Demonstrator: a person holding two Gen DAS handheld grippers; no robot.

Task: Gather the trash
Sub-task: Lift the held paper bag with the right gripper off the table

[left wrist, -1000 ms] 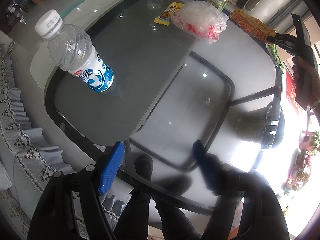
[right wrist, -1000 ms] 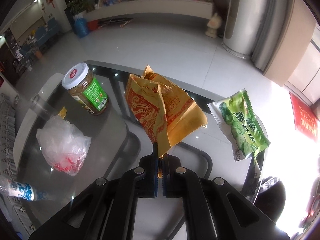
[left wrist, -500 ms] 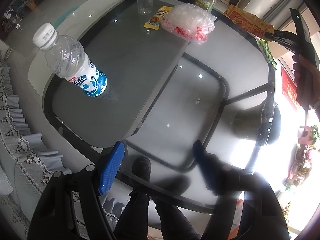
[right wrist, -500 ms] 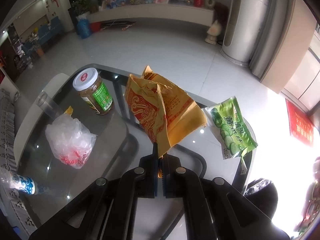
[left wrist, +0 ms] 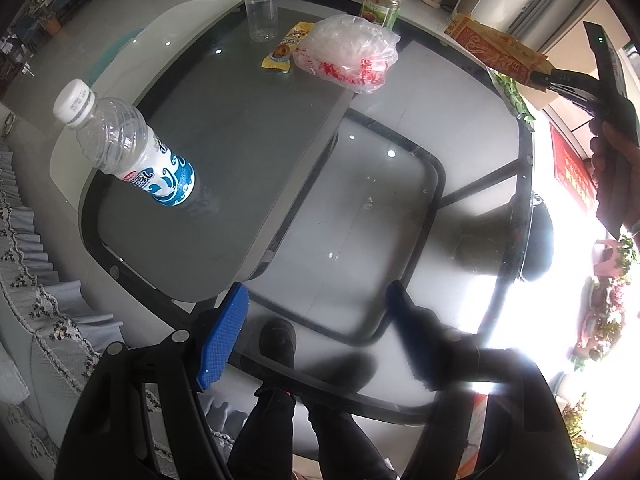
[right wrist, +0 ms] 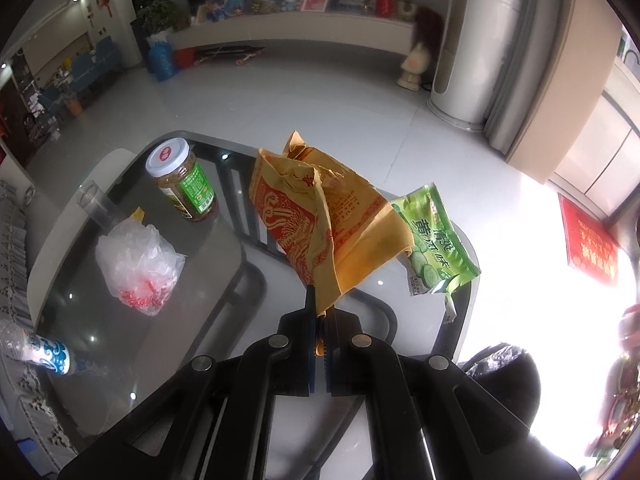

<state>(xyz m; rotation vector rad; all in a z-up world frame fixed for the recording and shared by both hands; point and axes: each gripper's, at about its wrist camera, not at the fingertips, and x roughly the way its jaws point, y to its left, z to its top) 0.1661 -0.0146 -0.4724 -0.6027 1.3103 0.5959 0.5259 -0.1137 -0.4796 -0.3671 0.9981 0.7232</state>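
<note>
Your right gripper (right wrist: 319, 312) has its fingers clenched on the lower corner of the crumpled yellow-and-red wrapper (right wrist: 320, 216), which hangs clear above the glass bench (right wrist: 208, 304) and touches nothing on it. That is the only piece of trash in hand at this moment.

Your left gripper (left wrist: 320, 332) points down over the near edge of the bench, its fingers (left wrist: 224, 336) spread wide with nothing between them. It is free for a pick.

Plenty is left on the bench. The green snack packet (right wrist: 436, 244) lies at the far right edge, partly behind the wrapper you hold. The crumpled clear plastic bag (left wrist: 348, 54) with red print sits toward the far side, with a small yellow packet (left wrist: 286, 46) just beside it. The water bottle (left wrist: 128, 148) stands upright near the left edge and looks almost empty, so it probably counts as trash too. The clear cup (left wrist: 261, 12) and the jar (right wrist: 184, 184) with the white lid stand farther back; I cannot tell whether either should go.

A dark bag or bin (right wrist: 504, 384) shows below the right end of the bench, likely the drop point, though glare hides most of it. I judge the job as barely begun: one item lifted, none visibly deposited, at least four still to gather.
</note>
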